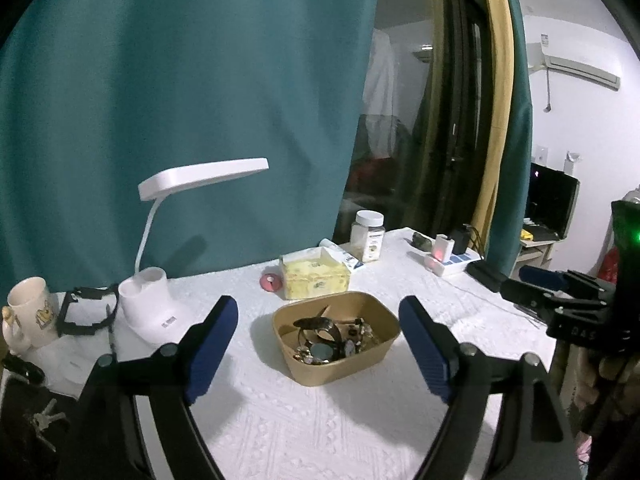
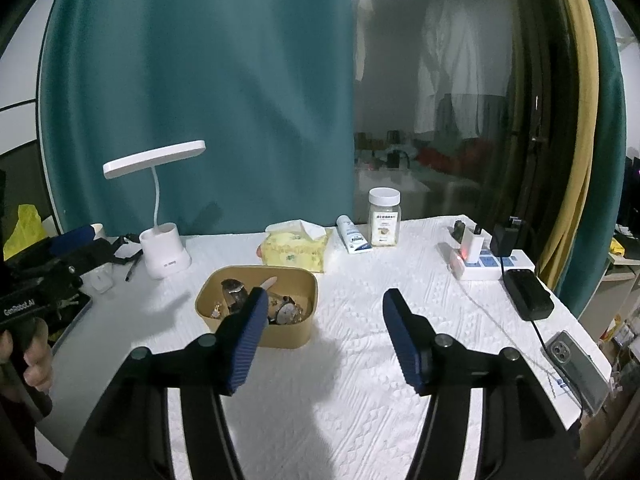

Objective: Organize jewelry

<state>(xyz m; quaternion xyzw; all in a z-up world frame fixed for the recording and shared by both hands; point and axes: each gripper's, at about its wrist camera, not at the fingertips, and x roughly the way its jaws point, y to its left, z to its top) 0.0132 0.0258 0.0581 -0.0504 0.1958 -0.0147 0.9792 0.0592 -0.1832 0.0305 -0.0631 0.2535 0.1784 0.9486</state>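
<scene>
Jewelry [image 1: 334, 340], mostly watches and small gold pieces, lies piled in a tan box [image 1: 304, 376] on the white tablecloth [image 1: 320, 432], in front of a yellow tissue pack [image 1: 314, 280]. The left gripper [image 1: 318, 344] hovers before the box with its jaws spread wide and nothing between them. The right gripper [image 2: 324, 336] hangs just right of the box, jaws also spread and empty, with a white desk lamp [image 2: 164, 256] standing off to the left.
</scene>
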